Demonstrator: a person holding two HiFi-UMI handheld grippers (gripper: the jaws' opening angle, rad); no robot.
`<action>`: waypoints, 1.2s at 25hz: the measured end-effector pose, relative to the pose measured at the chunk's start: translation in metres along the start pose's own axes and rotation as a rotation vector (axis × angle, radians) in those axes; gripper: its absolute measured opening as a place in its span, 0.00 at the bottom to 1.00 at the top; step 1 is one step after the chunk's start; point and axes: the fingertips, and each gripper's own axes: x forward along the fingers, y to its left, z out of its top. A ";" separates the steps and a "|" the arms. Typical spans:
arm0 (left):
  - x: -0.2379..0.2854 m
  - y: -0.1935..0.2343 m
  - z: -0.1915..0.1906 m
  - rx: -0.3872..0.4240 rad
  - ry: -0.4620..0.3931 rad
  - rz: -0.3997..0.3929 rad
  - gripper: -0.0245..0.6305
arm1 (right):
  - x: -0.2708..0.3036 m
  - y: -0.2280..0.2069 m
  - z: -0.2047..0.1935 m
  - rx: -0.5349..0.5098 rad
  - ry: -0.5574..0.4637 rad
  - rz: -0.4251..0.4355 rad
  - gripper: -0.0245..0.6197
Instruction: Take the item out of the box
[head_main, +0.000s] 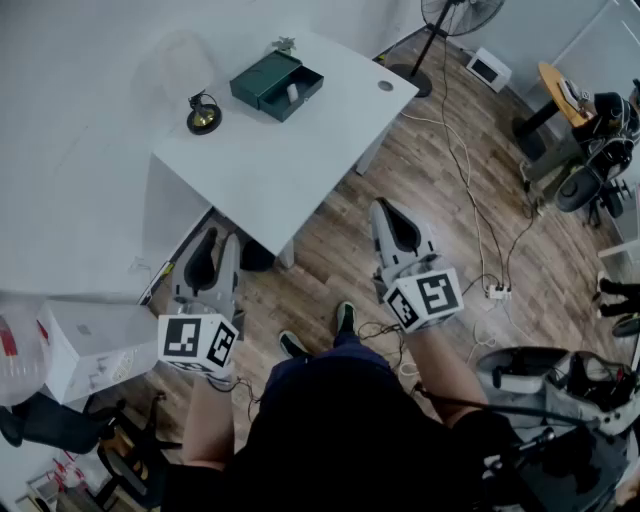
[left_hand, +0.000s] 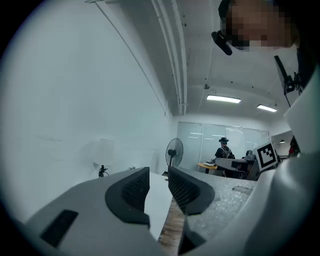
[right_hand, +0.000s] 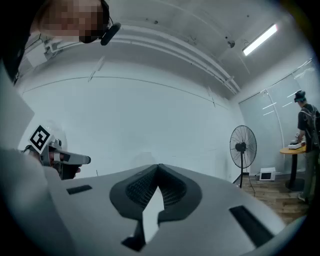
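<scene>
A dark green box (head_main: 276, 85) lies open on the white table (head_main: 270, 170), toward its far side, and a small white item (head_main: 292, 92) shows inside it. I hold both grippers low, near the person's body and short of the table's near corner, over the wooden floor. The left gripper (head_main: 213, 243) (left_hand: 159, 174) is open by a narrow gap with nothing between its pads. The tips of the right gripper (head_main: 386, 212) (right_hand: 159, 168) touch, so it is shut and empty. Neither gripper view shows the box.
A black and gold object (head_main: 204, 115) and a small green thing (head_main: 284, 44) also sit on the table. A standing fan (head_main: 462, 12) is behind it. Cables and a power strip (head_main: 497, 292) cross the floor at right. A white carton (head_main: 85, 345) lies at left. A person (left_hand: 224, 148) stands far off.
</scene>
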 end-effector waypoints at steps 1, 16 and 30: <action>0.001 -0.004 0.000 -0.002 0.001 -0.004 0.21 | -0.003 -0.002 0.001 -0.003 0.001 -0.001 0.04; 0.037 -0.061 0.001 0.020 0.015 0.001 0.21 | -0.024 -0.056 -0.001 0.045 0.002 0.022 0.05; 0.126 -0.134 0.004 0.081 0.018 0.091 0.22 | -0.021 -0.168 0.000 0.081 -0.018 0.106 0.14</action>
